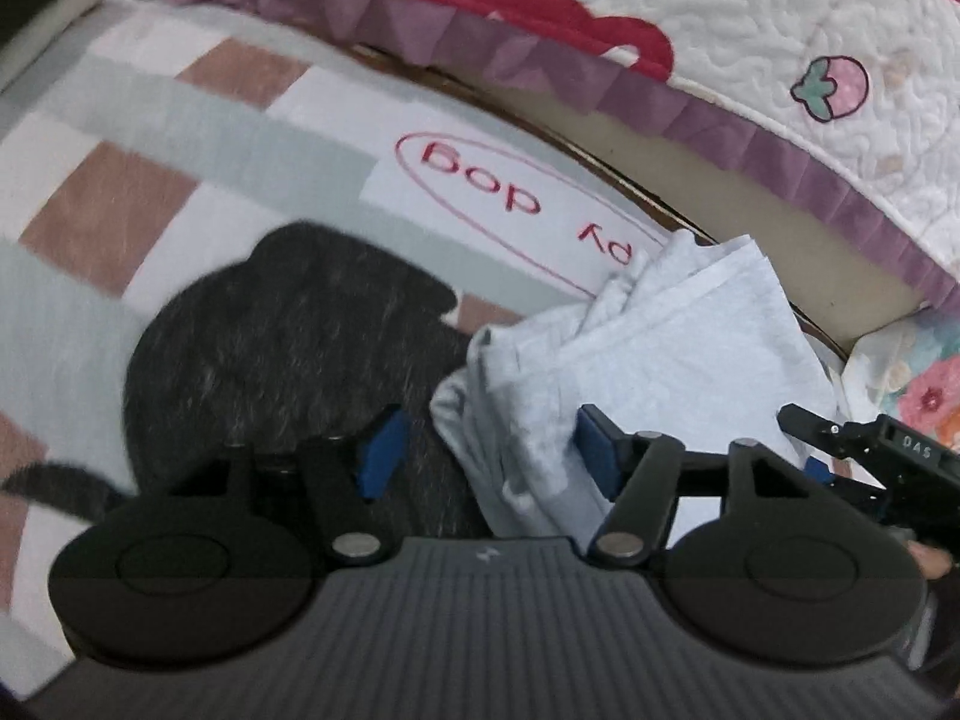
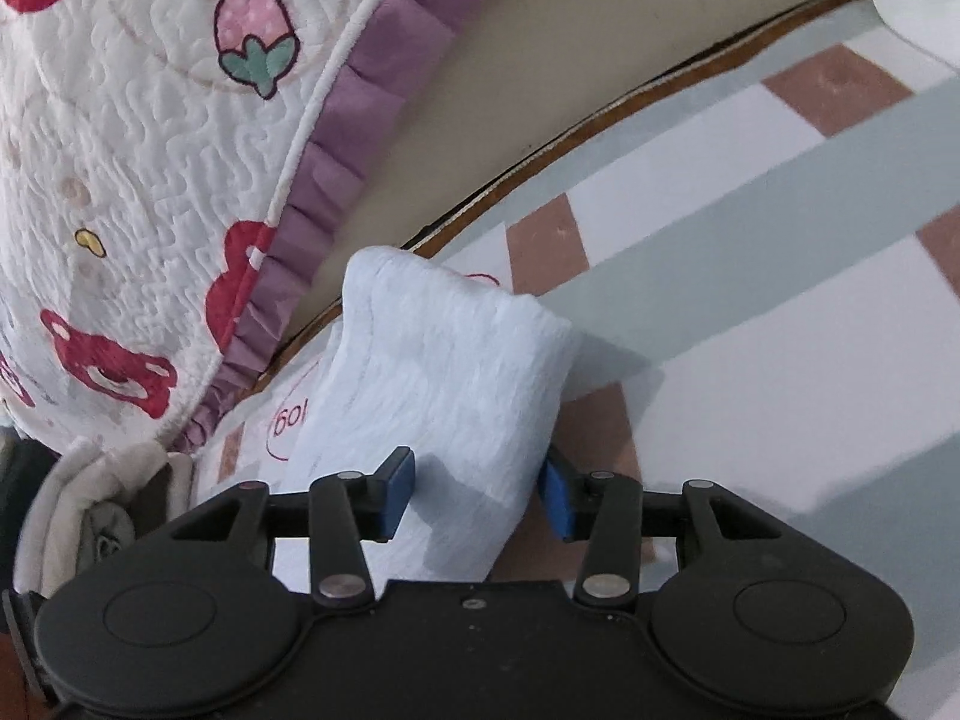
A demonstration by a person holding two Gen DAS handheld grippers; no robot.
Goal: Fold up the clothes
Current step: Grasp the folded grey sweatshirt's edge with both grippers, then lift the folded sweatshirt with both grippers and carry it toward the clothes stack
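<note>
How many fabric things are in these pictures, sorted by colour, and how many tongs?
Pale blue folded garment: 1
Checked sheet with a black dog print: 1
White quilted cover with purple frill and strawberries: 1
Floral cloth at the edge: 1
Tongs, left tongs and right tongs: 2
Total: 6

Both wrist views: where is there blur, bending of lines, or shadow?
Left wrist view: checked bedsheet smeared at left, bed edge bowed by the fisheye. Right wrist view: pale blue garment a little soft, casting a shadow to its right; bed edge also curved.
</note>
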